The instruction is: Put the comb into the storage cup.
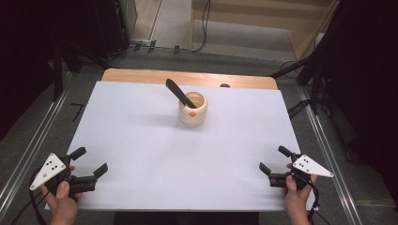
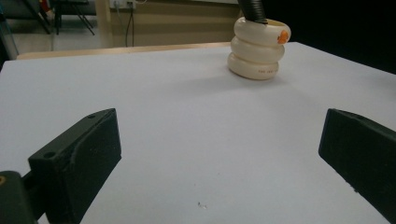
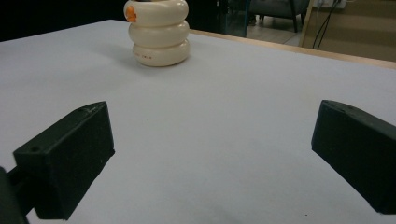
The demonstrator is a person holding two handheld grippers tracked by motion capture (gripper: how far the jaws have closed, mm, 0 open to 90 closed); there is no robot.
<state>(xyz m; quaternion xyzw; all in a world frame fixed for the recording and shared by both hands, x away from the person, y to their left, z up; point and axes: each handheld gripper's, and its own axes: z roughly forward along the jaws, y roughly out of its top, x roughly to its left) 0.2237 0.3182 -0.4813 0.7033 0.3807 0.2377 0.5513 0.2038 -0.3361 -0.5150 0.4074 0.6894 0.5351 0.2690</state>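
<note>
A cream ribbed cup [image 1: 192,109] with an orange mark stands upright on the white table sheet [image 1: 141,140], toward the back middle. A black utensil handle [image 1: 179,93] leans out of it to the left. The cup [image 2: 258,48] is far ahead of my left gripper [image 1: 90,161], which is open and empty at the front left corner. My right gripper [image 1: 274,159] is open and empty at the front right, with the cup [image 3: 159,35] far ahead of it too.
The sheet covers a wooden table whose bare back edge [image 1: 187,77] shows behind the cup. Metal rails [image 1: 328,150] run along both sides of the table, and cables lie on the floor beyond it.
</note>
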